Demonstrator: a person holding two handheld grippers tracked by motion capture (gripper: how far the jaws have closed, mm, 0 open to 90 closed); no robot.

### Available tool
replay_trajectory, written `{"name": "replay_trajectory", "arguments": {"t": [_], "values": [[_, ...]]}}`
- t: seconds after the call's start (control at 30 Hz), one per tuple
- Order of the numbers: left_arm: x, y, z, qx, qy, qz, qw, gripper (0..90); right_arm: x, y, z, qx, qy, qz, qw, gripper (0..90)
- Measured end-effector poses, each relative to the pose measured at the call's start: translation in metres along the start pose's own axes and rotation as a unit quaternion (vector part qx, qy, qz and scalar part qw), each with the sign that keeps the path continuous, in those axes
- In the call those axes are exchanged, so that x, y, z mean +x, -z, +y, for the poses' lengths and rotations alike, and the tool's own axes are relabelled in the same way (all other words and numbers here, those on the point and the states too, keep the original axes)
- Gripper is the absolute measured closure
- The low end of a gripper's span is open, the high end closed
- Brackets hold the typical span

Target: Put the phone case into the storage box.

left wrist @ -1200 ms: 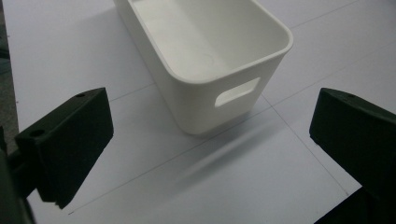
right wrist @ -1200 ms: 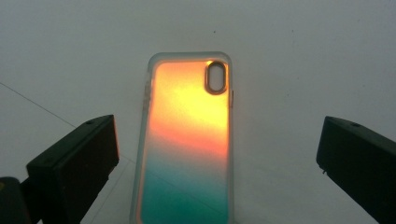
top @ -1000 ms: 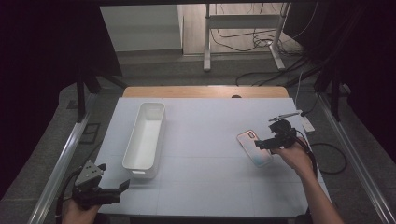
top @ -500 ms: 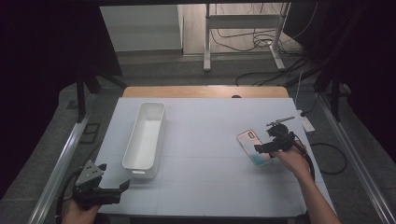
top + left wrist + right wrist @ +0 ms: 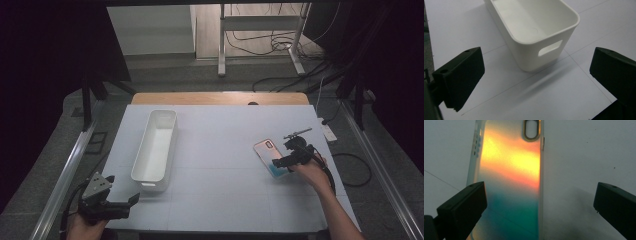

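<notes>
1. The white worktop [image 5: 225, 200] has a wooden strip [image 5: 220, 98] along its far edge.
2. Grey floor [image 5: 210, 75] surrounds it, with metal rails [image 5: 62, 185] at either side.
3. Beyond it stands a metal stand [image 5: 260, 35] among tangled black cables [image 5: 280, 47].
4. Dark curtains [image 5: 50, 60] flank the scene; the far floor [image 5: 150, 30] is brightly lit.

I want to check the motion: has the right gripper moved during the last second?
Yes. In the high view the right gripper has slid toward the person, along the phone case to its near end, while the case has stayed at its place.
</notes>
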State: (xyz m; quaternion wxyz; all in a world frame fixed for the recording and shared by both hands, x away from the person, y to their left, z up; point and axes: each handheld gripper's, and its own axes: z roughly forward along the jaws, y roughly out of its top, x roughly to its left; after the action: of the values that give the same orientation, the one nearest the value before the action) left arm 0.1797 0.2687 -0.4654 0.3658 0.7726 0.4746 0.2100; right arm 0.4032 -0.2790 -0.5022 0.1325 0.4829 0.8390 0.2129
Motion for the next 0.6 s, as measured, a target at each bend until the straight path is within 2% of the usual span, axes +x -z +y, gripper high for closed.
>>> {"name": "replay_trajectory", "arguments": {"t": [0.27,0.6], "values": [[-0.0005,-0.0003,0.0001,0.002,-0.002,0.0,1.0,0.6,0.0002,-0.0083,-0.0025,0.022,0.005,0.0,0.9997,0.0],[-0.0012,-0.0006,0.0004,0.004,-0.006,0.002,1.0,0.6,-0.0004,-0.0083,-0.0036,0.02,0.001,0.0,0.9998,0.0]]}}
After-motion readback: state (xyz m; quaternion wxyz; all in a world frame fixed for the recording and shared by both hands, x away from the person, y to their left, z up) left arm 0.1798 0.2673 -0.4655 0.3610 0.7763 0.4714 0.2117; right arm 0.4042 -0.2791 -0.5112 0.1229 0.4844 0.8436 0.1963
